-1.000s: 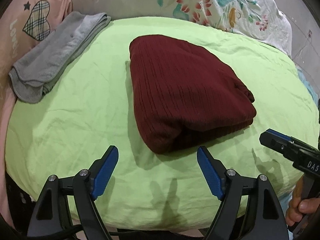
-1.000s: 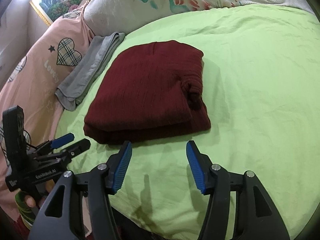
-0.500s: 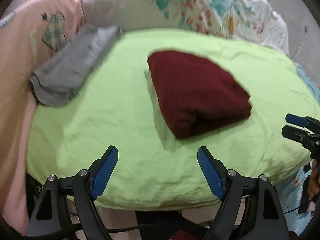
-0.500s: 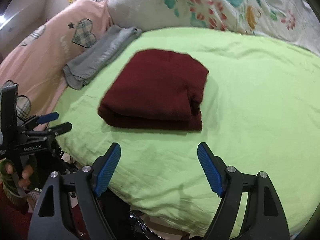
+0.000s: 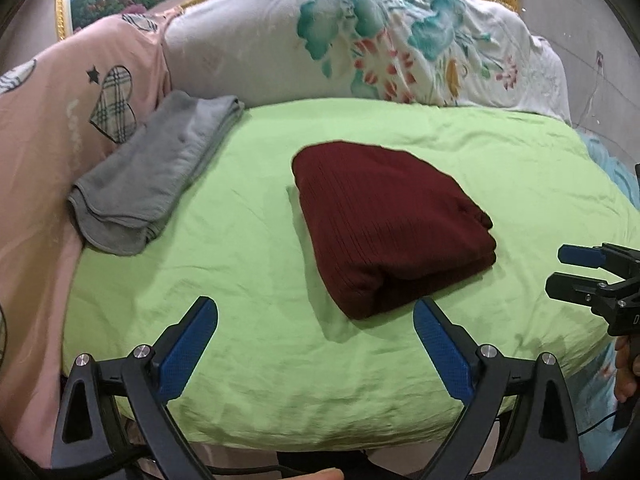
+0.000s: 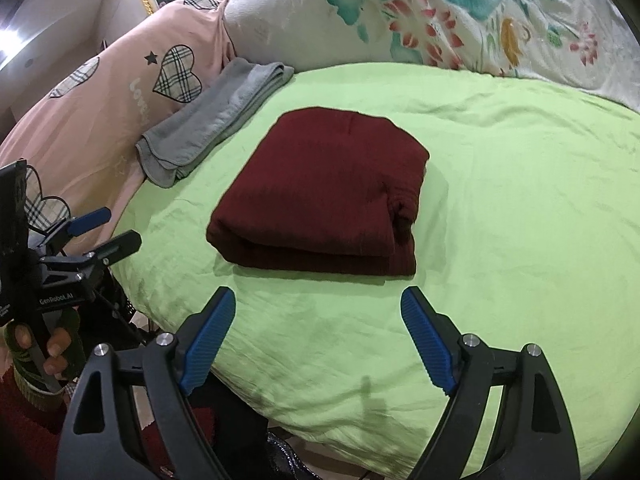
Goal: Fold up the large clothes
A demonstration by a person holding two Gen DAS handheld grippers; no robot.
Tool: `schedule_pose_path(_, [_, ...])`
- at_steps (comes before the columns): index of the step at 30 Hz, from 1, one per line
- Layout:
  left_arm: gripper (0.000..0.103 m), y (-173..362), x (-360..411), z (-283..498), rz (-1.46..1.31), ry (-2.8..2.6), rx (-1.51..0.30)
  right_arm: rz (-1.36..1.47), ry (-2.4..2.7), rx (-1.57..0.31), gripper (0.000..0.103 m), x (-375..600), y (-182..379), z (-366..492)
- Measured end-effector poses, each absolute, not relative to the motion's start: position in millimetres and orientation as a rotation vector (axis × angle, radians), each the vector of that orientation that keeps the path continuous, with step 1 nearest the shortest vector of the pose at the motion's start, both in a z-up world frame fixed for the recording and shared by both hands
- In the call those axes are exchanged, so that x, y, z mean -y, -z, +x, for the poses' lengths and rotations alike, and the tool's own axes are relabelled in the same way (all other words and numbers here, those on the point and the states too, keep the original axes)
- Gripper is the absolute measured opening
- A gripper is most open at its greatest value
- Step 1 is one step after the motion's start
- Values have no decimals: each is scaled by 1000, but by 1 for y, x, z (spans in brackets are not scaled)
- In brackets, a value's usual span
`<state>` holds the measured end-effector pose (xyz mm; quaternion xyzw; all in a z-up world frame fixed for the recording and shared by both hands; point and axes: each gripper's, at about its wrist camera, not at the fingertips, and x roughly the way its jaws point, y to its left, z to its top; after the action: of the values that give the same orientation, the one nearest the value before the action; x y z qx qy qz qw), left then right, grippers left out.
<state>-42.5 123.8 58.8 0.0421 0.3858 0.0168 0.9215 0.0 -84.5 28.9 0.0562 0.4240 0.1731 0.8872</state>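
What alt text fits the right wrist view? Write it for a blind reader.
A folded maroon sweater lies on a lime-green sheet, beyond the right gripper, whose empty jaws are opening. A folded grey garment lies behind-left by pillows; the left gripper shows at left.

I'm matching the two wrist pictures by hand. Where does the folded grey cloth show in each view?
Left wrist view: the folded grey cloth lies at the left, on the edge of the green sheet, left of the folded maroon sweater.
Right wrist view: the cloth lies upper left, beyond the sweater's left corner.
Shared landmark: the plaid heart on the pink bedding, just left of the cloth.
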Motion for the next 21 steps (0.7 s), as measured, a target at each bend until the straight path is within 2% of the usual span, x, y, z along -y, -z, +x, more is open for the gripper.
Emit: schedule_pose_path(21, [99, -41, -111, -28, 103, -83, -866, 116, -329, -906, 85, 97, -15, 20])
